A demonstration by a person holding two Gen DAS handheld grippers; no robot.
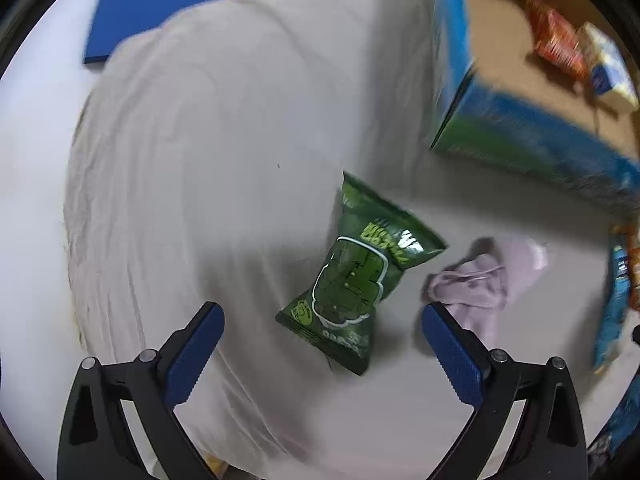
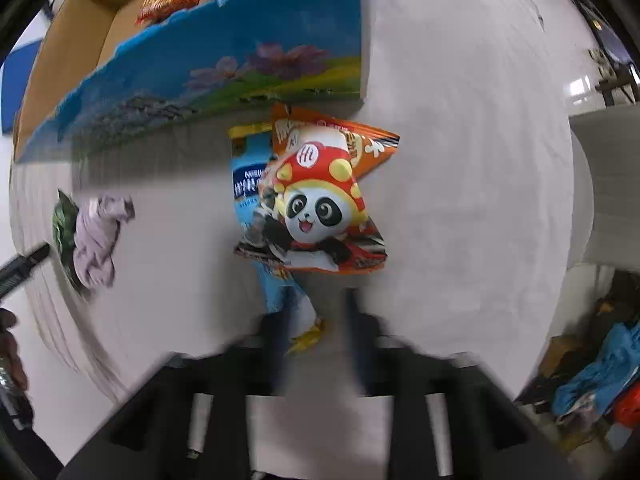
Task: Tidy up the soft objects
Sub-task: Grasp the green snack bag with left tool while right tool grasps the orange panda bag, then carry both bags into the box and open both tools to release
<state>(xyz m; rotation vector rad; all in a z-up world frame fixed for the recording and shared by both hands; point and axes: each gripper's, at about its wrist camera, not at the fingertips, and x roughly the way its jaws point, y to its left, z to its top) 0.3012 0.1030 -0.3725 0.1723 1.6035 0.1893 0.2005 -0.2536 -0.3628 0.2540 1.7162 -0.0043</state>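
A green snack bag lies on the grey cloth, between the tips of my open, empty left gripper. A crumpled lilac cloth lies just right of it; both also show in the right wrist view, the lilac cloth and the green bag. An orange panda snack bag lies on a blue snack bag in front of my right gripper. Its fingers are blurred with a narrow gap, holding nothing. The cardboard box stands behind.
The box holds a red snack bag and a white-blue pack. A blue pad lies at the far left. A white ledge and floor clutter are at the right.
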